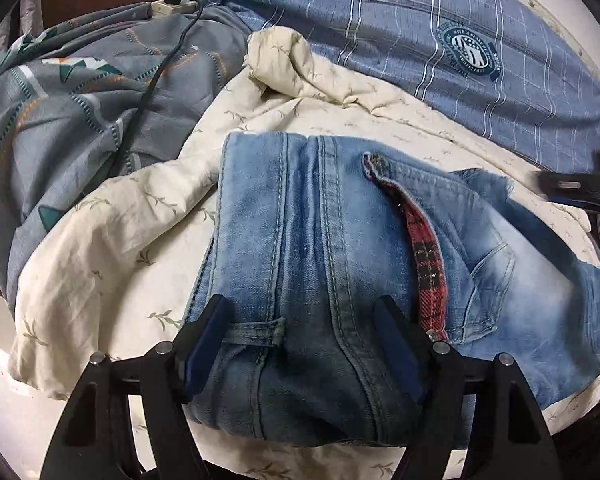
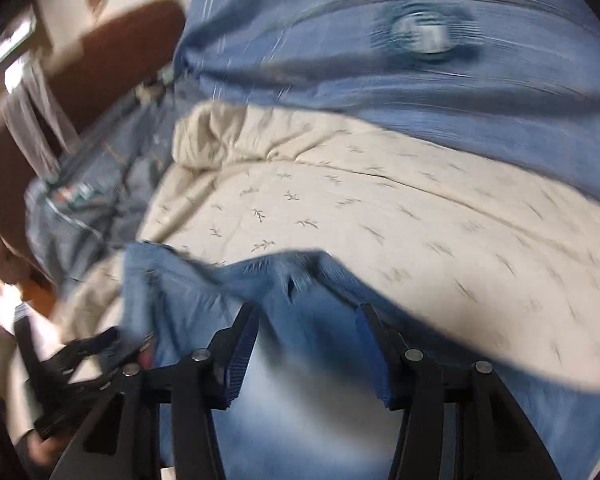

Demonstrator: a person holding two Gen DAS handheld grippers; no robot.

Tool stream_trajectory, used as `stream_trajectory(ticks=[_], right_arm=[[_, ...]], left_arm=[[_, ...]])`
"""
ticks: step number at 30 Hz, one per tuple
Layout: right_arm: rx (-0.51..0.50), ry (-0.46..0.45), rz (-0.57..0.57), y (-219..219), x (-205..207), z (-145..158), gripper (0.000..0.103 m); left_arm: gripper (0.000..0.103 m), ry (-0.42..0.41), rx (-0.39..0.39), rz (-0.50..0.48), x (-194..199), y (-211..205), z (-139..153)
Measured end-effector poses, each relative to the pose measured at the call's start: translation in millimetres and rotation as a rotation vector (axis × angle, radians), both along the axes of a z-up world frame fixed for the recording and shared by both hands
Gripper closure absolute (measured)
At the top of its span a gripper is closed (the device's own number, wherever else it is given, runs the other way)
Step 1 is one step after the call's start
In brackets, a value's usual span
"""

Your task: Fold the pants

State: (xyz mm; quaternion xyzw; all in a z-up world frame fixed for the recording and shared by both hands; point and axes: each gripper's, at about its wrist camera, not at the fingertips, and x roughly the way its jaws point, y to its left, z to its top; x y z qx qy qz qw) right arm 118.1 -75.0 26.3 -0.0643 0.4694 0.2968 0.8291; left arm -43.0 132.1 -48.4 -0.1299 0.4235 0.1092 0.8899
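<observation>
Faded, heavily stitched denim jeans point(image 1: 340, 248), plaid-lined at the waistband, lie folded on the cream leaf-print sheet point(image 1: 100, 248); the left gripper point(image 1: 300, 344) and the right gripper point(image 2: 308, 344) straddle them, jaws parted, gripping nothing.

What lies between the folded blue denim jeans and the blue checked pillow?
Only the cream leaf-print sheet, rumpled, between jeans and pillow; left wrist view.

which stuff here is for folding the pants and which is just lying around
For the job:
- jeans
- left gripper
- right gripper

Lying about:
- cream sheet
- blue plaid cover
- grey patterned quilt
- black cable
- power strip
</observation>
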Motion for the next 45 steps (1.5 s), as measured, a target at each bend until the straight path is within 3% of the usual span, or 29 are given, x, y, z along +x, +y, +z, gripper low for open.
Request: stream_trajectory(ticks=[4,7,9,11,14,17,19,20,21,25,27,30,31,34,37,39,42,45], right_arm=[[-0.08,0.07,0.035,39.9,30.5,-38.2,0.051],[-0.147,0.061,0.072,47.7,29.8,-52.0,0.086],[-0.192,0.04,0.097,52.6,25.8,-49.1,0.089],[-0.27,-0.077,0.122,62.2,15.5,-38.0,0.09],[-0.29,-0.101,0.089,66.7,24.0,-41.4,0.09],[-0.236,-0.046,0.061,62.7,37.3,-65.5,0.089],[-0.098,0.047,-0.001,43.4,52.1,-64.9,0.088],[-0.015,0.124,-0.043,32.8,64.3,-66.0,0.087],[0.046,0.189,-0.071,23.9,73.0,-67.0,0.086],[0.068,0.24,-0.087,20.9,78.7,-71.9,0.086],[0.139,0.295,-0.126,12.0,85.2,-77.4,0.085],[0.298,0.465,-0.213,-9.6,97.7,-84.3,0.081],[0.313,0.497,-0.238,-14.5,97.9,-81.5,0.076],[0.233,0.331,-0.21,-19.0,77.6,-45.2,0.024],[0.151,0.113,-0.146,-21.0,41.7,-7.1,0.024],[0.074,0.032,-0.103,-20.4,23.3,4.2,0.024],[0.149,0.122,0.017,-22.7,4.4,-3.3,0.028],[0.142,0.188,0.013,-29.4,16.3,-36.0,0.031]], left_arm=[[0.025,-0.01,-0.036,-0.021,-4.4,3.4,-2.6],[0.025,-0.011,-0.04,-0.032,3.0,4.3,-3.4],[0.025,-0.011,-0.041,-0.034,5.5,5.9,-3.9],[0.025,-0.015,-0.05,-0.03,5.1,6.8,-3.3],[0.025,-0.039,-0.061,-0.023,1.7,6.6,1.1],[0.025,-0.081,0.0,-0.034,-2.5,-2.0,9.0],[0.023,-0.039,0.077,-0.048,2.3,-9.2,2.1],[0.023,0.023,0.078,-0.054,8.1,-9.8,-8.6],[0.022,0.025,0.056,-0.042,8.6,-7.1,-9.9],[0.022,0.027,0.09,-0.039,8.3,-10.6,-8.3],[0.022,0.023,0.08,-0.04,8.3,-9.2,-8.7],[0.022,0.016,0.08,-0.046,8.8,-8.8,-8.3],[0.022,0.013,0.069,-0.045,8.8,-7.3,-7.6],[0.022,0.009,0.063,-0.043,6.2,-7.9,-8.8],[0.022,0.008,0.067,-0.041,6.7,-8.7,-8.7],[0.022,0.007,0.066,-0.04,6.5,-9.0,-8.5],[0.022,0.005,0.068,-0.041,5.9,-9.2,-8.2],[0.022,0.005,0.073,-0.039,6.0,-9.8,-7.9]])
